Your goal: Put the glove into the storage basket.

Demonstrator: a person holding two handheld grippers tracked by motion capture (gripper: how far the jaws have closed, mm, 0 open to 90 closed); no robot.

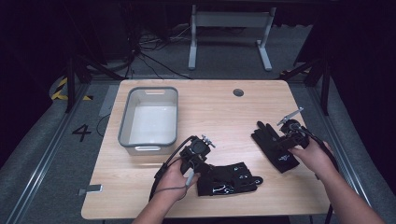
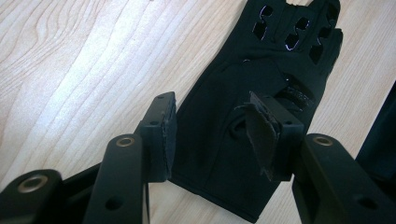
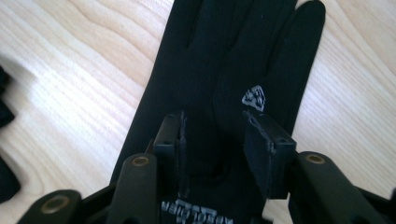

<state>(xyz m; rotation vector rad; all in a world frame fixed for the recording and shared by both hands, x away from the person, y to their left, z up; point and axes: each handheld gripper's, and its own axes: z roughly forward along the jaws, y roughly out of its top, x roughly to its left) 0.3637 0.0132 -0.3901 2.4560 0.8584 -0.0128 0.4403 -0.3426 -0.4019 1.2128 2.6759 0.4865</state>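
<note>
Left tongs [image 2: 212,135]: spread over limp black perforated glove [image 2: 261,79]
Right tongs [image 3: 215,149]: spread over smooth black glove [image 3: 224,70]
Surface [image 1: 210,112]: pale woodgrain

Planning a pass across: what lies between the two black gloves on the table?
Bare wood tabletop lies between the near glove and the far glove, seen in the high view.

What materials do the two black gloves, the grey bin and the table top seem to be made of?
Left glove: probably stretchy synthetic fabric, matte, with small glossy grip patches near the fingers.
Right glove: smooth, matte knit fabric, it seems, with a printed silver logo.
Bin: likely moulded plastic, judging by its rounded corners, thick rim and pale inside.
Table: light wood or wood-look laminate; grain lines show, but which one is unclear.
</note>
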